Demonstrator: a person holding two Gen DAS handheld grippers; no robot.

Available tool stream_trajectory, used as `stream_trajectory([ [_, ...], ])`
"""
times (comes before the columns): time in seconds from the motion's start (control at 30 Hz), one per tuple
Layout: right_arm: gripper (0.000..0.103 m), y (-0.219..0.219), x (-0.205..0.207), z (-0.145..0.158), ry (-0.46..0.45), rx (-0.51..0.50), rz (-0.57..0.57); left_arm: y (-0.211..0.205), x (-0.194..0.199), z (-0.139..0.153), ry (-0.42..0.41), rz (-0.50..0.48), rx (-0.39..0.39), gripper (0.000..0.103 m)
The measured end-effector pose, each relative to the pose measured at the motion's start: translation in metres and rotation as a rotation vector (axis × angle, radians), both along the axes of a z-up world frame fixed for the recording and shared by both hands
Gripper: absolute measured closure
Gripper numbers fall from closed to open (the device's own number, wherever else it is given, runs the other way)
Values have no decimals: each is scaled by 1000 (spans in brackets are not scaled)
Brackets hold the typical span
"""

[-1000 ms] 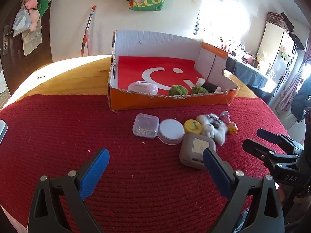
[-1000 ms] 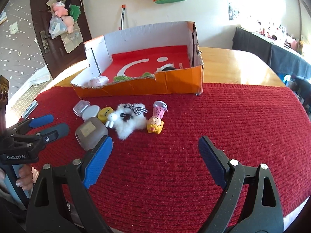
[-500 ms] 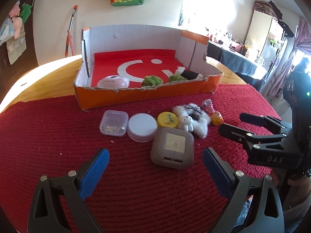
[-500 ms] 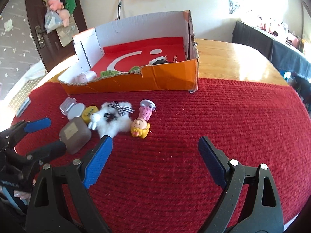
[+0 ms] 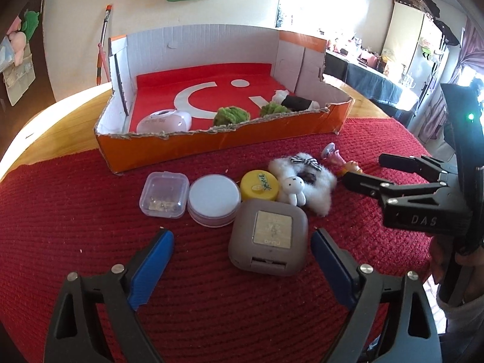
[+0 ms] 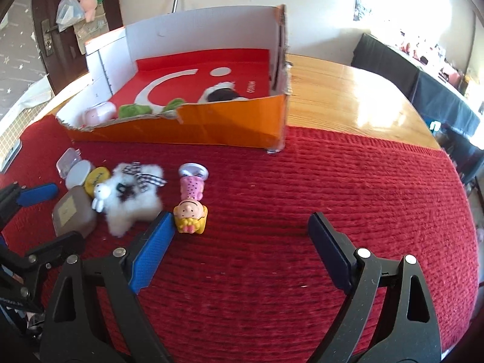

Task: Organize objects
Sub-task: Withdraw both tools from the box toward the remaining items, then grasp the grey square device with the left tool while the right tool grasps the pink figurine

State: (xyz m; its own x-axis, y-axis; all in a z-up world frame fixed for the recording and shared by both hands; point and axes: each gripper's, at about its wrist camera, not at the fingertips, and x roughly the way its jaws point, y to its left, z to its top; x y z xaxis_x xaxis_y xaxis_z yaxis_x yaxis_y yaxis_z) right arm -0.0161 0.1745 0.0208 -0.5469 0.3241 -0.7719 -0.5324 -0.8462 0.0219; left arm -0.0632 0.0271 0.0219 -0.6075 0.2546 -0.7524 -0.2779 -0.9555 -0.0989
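Observation:
A brown square case lies on the red mat between the fingers of my left gripper. Its jaws are closing and the pads do not touch the case. Behind it sit a clear small box, a white round tin, a yellow round tin and a white fluffy toy. A doll in a pink dress lies just beyond the left finger of my right gripper, which is open and holds nothing. The orange cardboard box stands behind them.
Inside the box lie a pale pink case, two green fuzzy pieces and a black-and-white item. The red knitted mat covers the near part of a wooden table. A phone lies at the mat's left edge.
Both grippers have moved forward toward the objects. The brown case now lies between the left fingers, which stand closer together. The doll has come up to the right gripper's left finger.

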Motion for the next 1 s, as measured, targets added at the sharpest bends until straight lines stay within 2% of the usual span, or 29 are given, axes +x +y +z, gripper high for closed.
stream_trajectory([
  [0.23,29,-5,-14,0,-32,34,71,7,-1,1,3,-27,0,22],
  [0.27,35,-6,-16,1,-33,35,82,8,-2,1,3,-35,0,24],
  [0.4,45,-7,-23,3,-34,32,110,12,-1,2,5,-45,-4,26],
  [0.47,49,-7,-26,3,-28,29,124,13,-1,2,5,-51,-3,32],
  [0.63,71,-12,-28,2,-12,24,169,18,0,3,6,-81,-3,48],
  [0.7,82,-15,-28,2,-7,22,190,19,1,3,8,-89,-6,49],
  [1.0,82,-13,-22,5,26,-12,188,21,6,7,21,-97,-6,50],
])
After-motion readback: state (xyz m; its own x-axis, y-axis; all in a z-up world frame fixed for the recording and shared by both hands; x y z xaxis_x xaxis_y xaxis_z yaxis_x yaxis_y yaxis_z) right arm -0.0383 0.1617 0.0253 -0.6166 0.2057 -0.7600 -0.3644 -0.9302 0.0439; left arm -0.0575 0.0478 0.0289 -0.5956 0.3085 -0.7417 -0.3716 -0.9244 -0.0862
